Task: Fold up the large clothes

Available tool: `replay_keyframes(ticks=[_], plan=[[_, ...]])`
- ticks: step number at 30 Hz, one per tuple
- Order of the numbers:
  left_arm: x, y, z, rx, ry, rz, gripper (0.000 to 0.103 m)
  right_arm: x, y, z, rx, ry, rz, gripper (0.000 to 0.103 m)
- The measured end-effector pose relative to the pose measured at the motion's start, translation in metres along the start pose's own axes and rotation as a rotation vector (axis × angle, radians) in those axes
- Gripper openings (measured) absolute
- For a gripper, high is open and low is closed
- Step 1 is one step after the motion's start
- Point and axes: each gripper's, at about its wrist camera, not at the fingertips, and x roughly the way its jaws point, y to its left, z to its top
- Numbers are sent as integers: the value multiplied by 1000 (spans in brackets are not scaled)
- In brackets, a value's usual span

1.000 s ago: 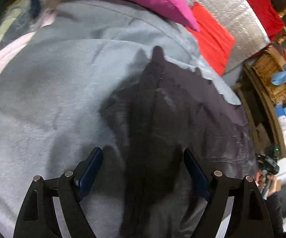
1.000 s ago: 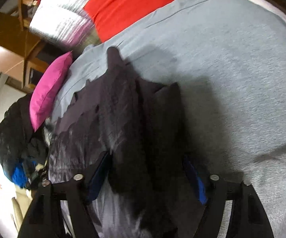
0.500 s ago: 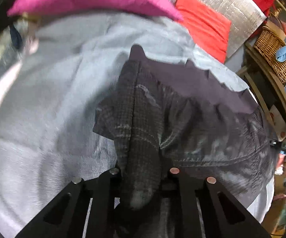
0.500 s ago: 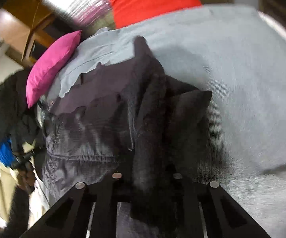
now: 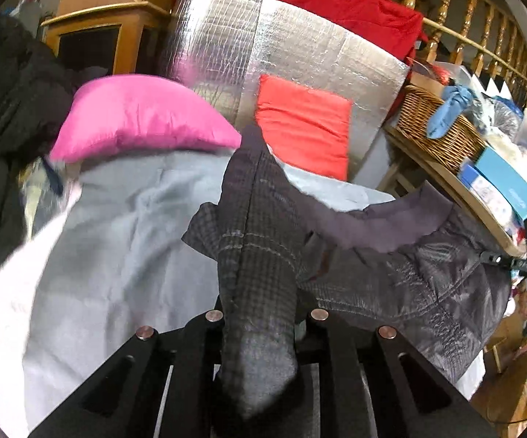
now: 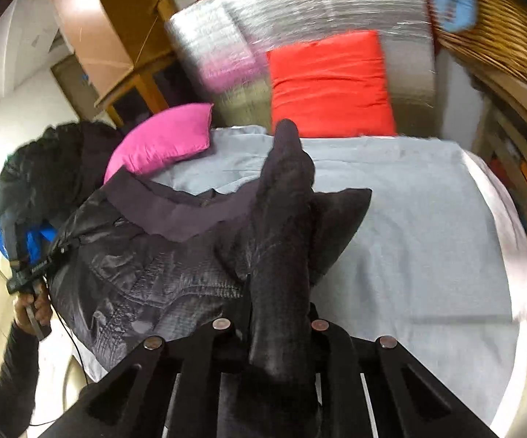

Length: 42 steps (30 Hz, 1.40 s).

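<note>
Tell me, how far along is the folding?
Barely begun. Done: left gripper and right gripper have each clamped a bunch of the dark coat. In hand: it hangs stretched between them above the grey bedsheet. Left: every fold; none shows.

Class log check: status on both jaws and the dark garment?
Left gripper and right gripper shut on dark garment. Garment stretched above grey bedsheet. Nothing blocking.
</note>
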Motion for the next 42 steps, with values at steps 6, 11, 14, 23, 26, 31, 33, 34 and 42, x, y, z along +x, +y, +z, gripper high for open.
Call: replay_keyframes(ticks=[6,11,14,23,26,31,33,34,42], plan=[[45,16,-107,-87,155,62,35,21,-46,-116,130,69,25,19],[39,48,-135,-241,183,148,63,54,-97,-187,370,94,-22,61],[4,49,-113,-224,102,249,67,23,-97,-179,352,24,-128,64],[17,-47,-97,42,37,189,72,29,-5,-116,197,4,151,78],[51,-67,-108,110,105,190,72,76,-7,-107,232,115,233,78],[96,-46,-127,44,202,226,73,107,-104,-125,605,106,203,69],[96,-47,-126,57,196,231,73,107,-115,-130,616,85,203,67],[97,-48,-126,63,196,233,73,107,-113,-129,584,83,180,67],[59,-52,-120,38,152,246,73,77,-86,-131,523,23,110,69]])
